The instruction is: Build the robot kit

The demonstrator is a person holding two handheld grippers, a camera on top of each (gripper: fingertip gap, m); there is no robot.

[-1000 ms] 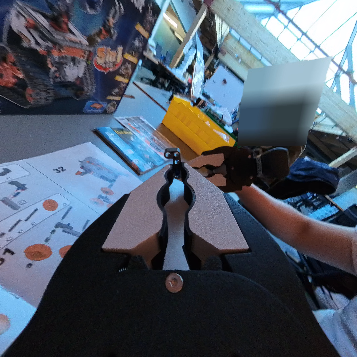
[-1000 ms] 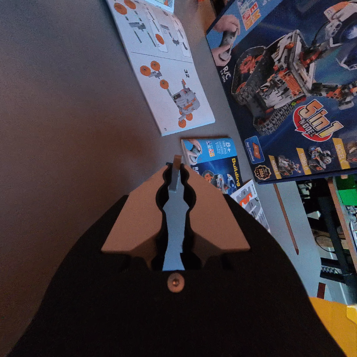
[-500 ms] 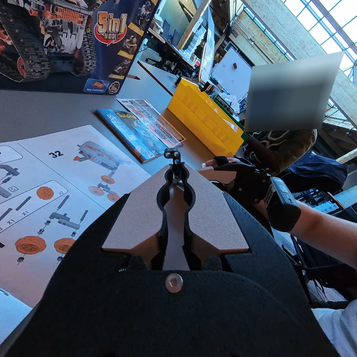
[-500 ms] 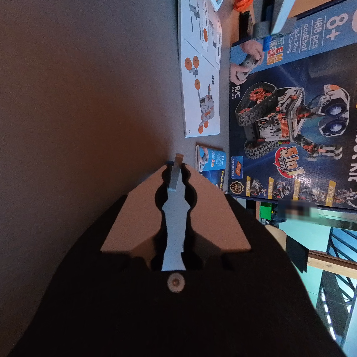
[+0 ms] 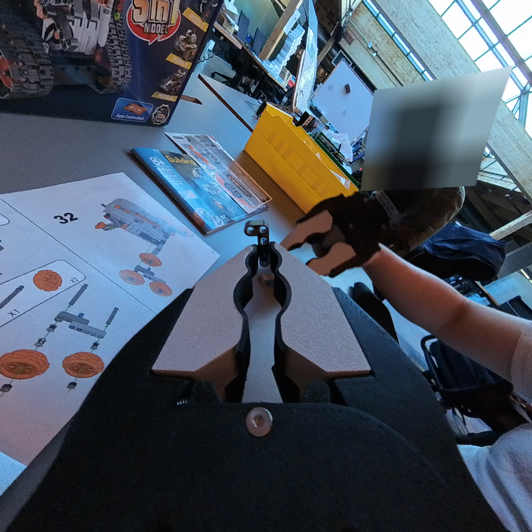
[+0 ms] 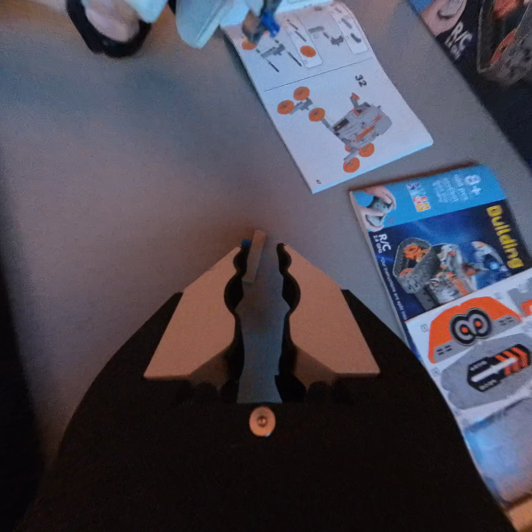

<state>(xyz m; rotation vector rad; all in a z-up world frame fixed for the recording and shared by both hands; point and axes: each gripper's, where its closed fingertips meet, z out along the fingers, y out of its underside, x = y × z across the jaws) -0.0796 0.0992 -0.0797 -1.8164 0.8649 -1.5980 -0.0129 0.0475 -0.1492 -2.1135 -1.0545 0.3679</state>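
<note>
The left gripper [image 5: 262,250] pinches a small black angled connector [image 5: 258,233] between narrow fingers. The right gripper [image 6: 260,253], fingers slightly parted, has a grey beam [image 6: 254,256] against one finger; its grip is unclear. An open instruction booklet [image 5: 86,259], a blue manual [image 6: 440,239], and a yellow bin [image 5: 293,161] lie on the grey surface [image 6: 129,187].

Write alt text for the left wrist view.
The left gripper pinches a small black L-shaped building piece with holes above a grey table. An open white instruction booklet lies left; the right gripper is beyond.
</note>
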